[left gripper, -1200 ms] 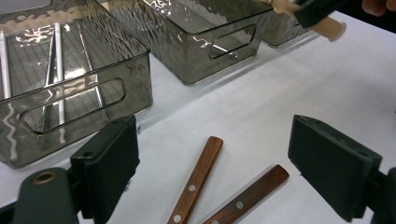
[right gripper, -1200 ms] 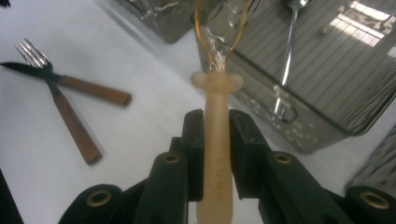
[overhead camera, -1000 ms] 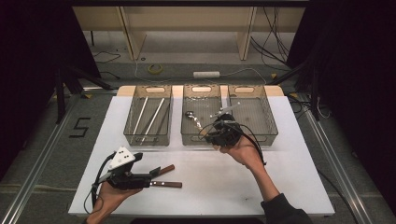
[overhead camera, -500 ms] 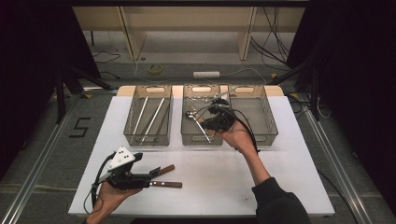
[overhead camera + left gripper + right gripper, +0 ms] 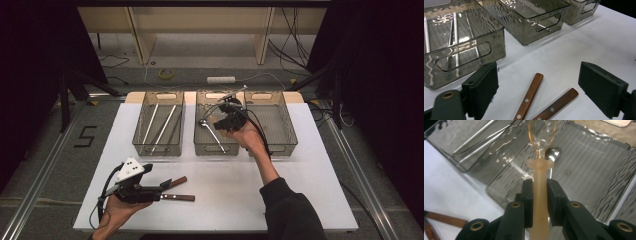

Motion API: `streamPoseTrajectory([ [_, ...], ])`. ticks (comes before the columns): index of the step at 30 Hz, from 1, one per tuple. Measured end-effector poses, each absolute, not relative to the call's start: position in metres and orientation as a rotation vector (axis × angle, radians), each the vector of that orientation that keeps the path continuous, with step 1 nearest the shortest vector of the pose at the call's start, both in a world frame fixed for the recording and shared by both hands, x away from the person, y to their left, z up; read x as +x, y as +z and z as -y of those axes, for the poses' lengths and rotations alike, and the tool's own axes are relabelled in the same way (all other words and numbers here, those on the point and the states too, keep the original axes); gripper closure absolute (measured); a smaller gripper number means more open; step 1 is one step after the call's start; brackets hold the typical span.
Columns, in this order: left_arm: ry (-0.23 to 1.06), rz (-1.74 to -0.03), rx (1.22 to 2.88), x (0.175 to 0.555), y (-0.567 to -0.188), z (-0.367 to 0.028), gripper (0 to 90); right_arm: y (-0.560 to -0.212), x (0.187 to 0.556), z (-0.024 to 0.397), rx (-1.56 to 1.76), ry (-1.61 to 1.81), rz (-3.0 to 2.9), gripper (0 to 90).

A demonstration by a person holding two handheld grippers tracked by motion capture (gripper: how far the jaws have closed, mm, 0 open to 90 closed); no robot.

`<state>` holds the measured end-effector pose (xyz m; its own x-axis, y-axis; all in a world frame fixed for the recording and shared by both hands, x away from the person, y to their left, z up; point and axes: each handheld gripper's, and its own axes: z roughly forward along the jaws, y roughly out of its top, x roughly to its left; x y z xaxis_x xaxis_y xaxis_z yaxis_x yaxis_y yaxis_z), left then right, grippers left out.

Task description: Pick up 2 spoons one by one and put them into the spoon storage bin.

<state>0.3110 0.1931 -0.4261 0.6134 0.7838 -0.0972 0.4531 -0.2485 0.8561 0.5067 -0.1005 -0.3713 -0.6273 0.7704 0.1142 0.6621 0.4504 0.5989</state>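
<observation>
We're holding a spoon [image 5: 539, 182] by its pale plastic handle in the right gripper [image 5: 539, 192], the two black jaws clamping it on either side. Its clear bowl end is pointing away over the middle bin [image 5: 206, 145] (a metal spoon [image 5: 211, 132] is already lying in that bin). In the high view the right gripper [image 5: 227, 117] is hanging above the middle bin, near its far end. The left bin [image 5: 145, 147] is carrying a few long metal sticks. Our left gripper [image 5: 544, 95] is sitting low over the white table [image 5: 300, 180] with its jaws spread wide, gripping nothing, and two wooden-handled utensils [image 5: 530, 96] are lying on the table between them.
</observation>
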Motion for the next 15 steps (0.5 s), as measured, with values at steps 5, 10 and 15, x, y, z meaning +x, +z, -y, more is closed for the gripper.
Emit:
streamPoseTrajectory([
  [5, 0.438, -0.989, 1.887, 0.311, -0.426, -0.193, 15.6, -0.374, 0.515, 0.098, 1.288, 0.908, -2.508, 77.6],
  [10, 0.438, -0.988, 1.887, 0.31, -0.426, -0.193, 15.6, -0.376, 0.519, 0.093, 1.296, 0.895, -2.503, 77.6],
  [15, 0.44, -0.984, 1.893, 0.31, -0.426, -0.193, 15.6, -0.378, 0.522, 0.091, 1.303, 0.884, -2.496, 77.6],
])
